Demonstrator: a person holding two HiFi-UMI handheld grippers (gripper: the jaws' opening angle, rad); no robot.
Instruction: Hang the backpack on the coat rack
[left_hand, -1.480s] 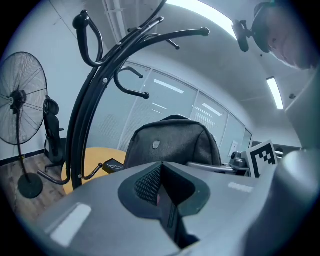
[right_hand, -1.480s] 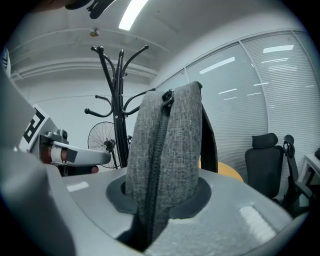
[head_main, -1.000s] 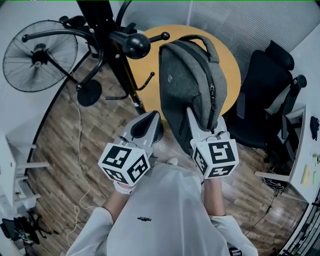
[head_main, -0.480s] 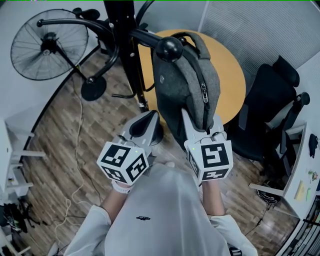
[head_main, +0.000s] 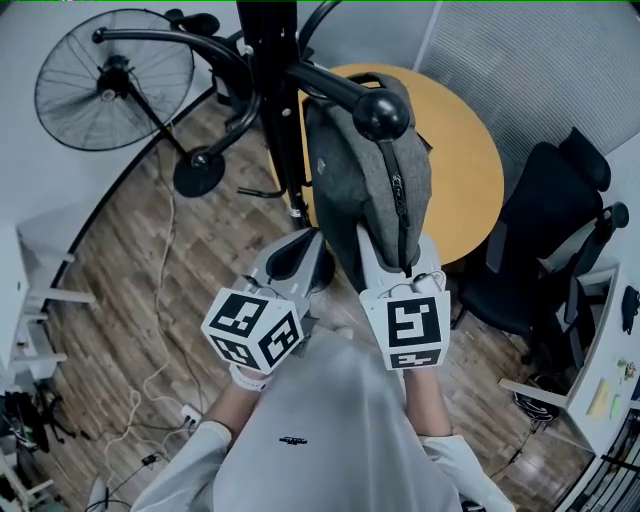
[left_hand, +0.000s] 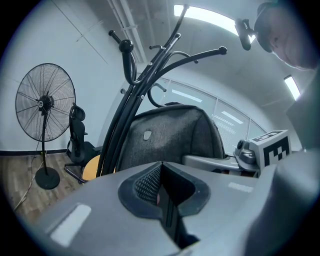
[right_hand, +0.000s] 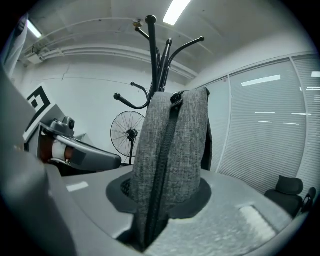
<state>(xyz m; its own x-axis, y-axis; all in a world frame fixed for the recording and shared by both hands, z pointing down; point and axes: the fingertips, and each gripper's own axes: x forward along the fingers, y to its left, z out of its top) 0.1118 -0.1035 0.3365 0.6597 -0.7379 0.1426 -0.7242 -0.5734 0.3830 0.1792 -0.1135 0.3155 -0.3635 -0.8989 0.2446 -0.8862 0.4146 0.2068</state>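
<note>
Jaws of the right gripper (head_main: 400, 252) pinch the lower end of the backpack (head_main: 365, 170) along its zipper seam. The right gripper view shows grey fabric filling the gap between them. The left gripper (head_main: 297, 255) is pressed together on nothing. It sits on the rack side of the bag, just beside its lower end, without clearly touching it.

The backpack stands upright in the air, held from below, close beside the pole of the rack (head_main: 270, 90). One hook (head_main: 378, 115) of the rack, a curved arm ending in a ball knob, reaches over the bag's top. The top handle looks to lie right by that arm, but whether its loop is already over the knob cannot be told. Past the rack stand a round table (head_main: 465, 170) on one side and a fan (head_main: 115, 80) on the other.

The step in hand appears to be bringing the handle to the hook. The next move likely calls for lifting the bag so the loop clears the knob and sliding it along the arm toward the pole. The bag should then come down until the hook takes the weight, before the pinch lets go.
</note>
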